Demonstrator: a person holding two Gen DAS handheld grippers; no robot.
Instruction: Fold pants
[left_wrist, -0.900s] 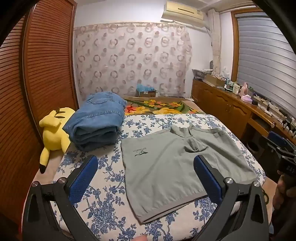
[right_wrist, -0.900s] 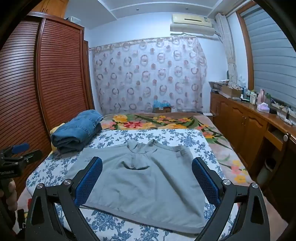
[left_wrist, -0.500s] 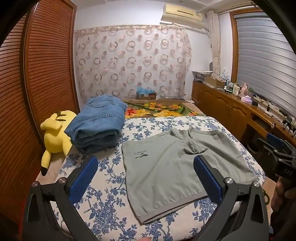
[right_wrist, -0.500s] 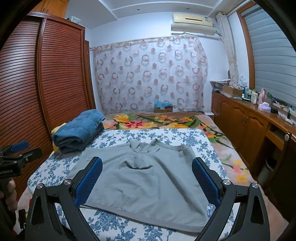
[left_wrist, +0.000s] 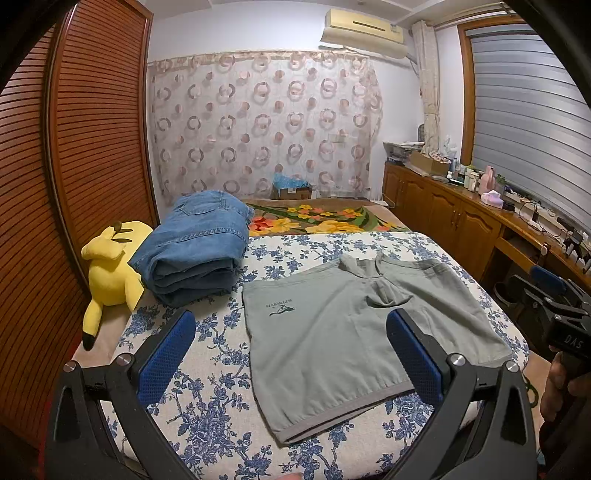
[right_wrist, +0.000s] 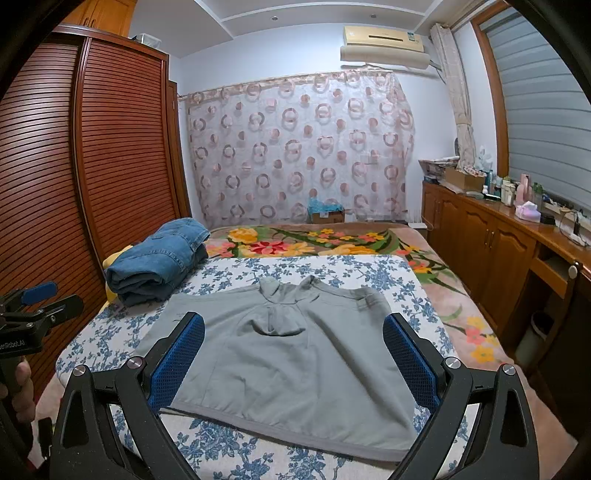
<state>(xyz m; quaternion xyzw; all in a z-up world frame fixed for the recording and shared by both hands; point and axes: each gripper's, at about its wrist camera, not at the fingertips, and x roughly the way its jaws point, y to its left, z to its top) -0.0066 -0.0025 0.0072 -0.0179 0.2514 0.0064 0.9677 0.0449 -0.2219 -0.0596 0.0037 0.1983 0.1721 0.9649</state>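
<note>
A pair of grey pants (left_wrist: 354, 339) lies spread out flat on a bed (left_wrist: 207, 435) that has a white cover with blue flowers. The waistband is at the near edge of the bed. The short legs point away, toward the far end of the room. A small dark logo with letters sits on the left leg in the left wrist view. Near the middle of the pants, some cloth is bunched up into a little fold.

The left gripper (left_wrist: 291, 354) hangs over the near left part of the bed. Its jaws are wide apart, and nothing is between the blue pads. It touches nothing. In the right wrist view it shows at the left edge, with a hand (right_wrist: 18, 391) around its handle.

The right gripper (right_wrist: 293, 354) hangs over the near edge of the pants, above the waistband. Its jaws are wide apart too, and they hold nothing. The pants lie under it, but the pads do not press on the cloth. In the left wrist view it shows at the right edge, with a hand (left_wrist: 557, 387) on its handle.

A folded stack of blue jeans (left_wrist: 195, 243) sits on the far left part of the bed, near the pants but not touching them. A yellow plush toy (left_wrist: 110, 273) lies just beside the jeans, between them and the brown wardrobe (left_wrist: 92, 129). Behind the bed hangs a curtain (left_wrist: 262, 129) with rings on it.
</note>
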